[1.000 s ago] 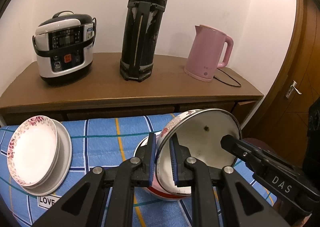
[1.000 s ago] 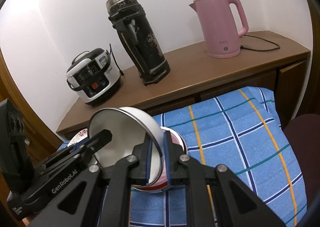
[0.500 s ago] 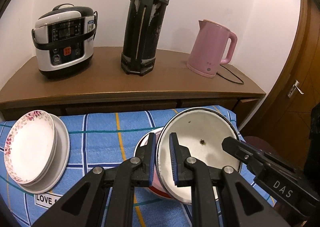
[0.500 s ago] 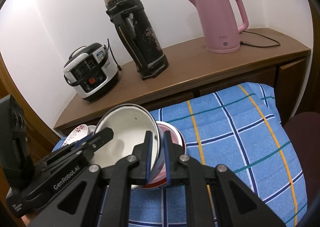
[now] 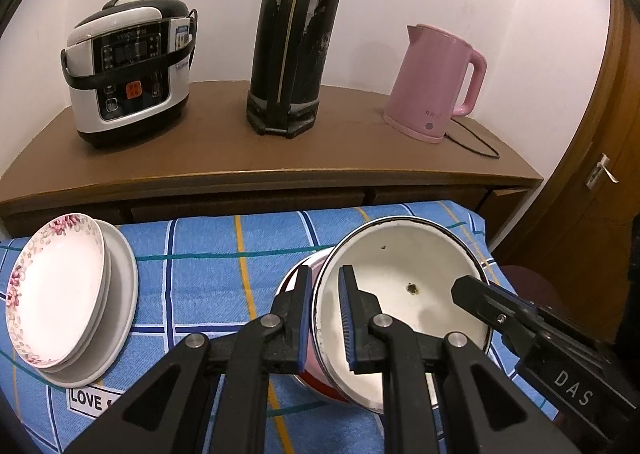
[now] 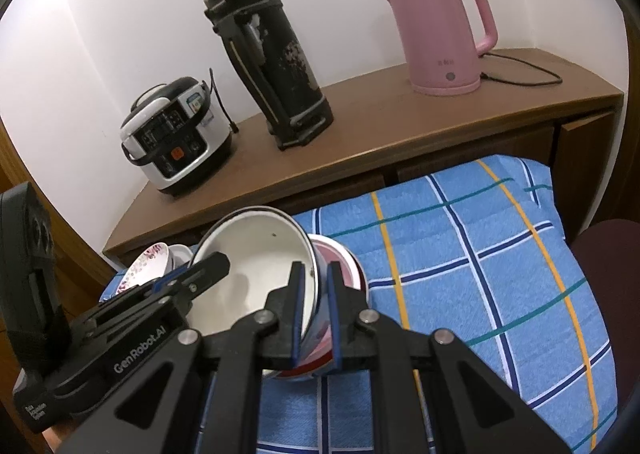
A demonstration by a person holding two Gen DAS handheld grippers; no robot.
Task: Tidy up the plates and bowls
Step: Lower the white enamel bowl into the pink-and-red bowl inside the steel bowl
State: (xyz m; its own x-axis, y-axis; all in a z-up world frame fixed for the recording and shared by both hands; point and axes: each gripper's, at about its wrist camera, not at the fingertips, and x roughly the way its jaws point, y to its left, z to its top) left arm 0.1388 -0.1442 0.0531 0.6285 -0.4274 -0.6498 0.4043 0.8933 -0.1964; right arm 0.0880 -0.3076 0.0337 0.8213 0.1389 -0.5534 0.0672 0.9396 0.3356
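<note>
The left claw (image 5: 323, 318) was clamped on the near rim of a white bowl (image 5: 404, 278), and the right claw (image 6: 314, 314) pinched the opposite rim. The bowl sat tilted inside a red bowl (image 5: 298, 274), mostly hidden beneath it, on the blue checked cloth (image 5: 200, 250). Stacked plates (image 5: 60, 294) lay well apart, partly cut off.

"LOVE" — cloth label (image 5: 91, 399); "DAS", "GenRobot.AI" — gripper bodies.

Both grippers are matte black: left gripper (image 5: 324, 318) and right gripper (image 6: 312, 310) have blue-padded jaws, silver pivot screws, white lettering "GenRobot.AI" and "DAS"
</note>
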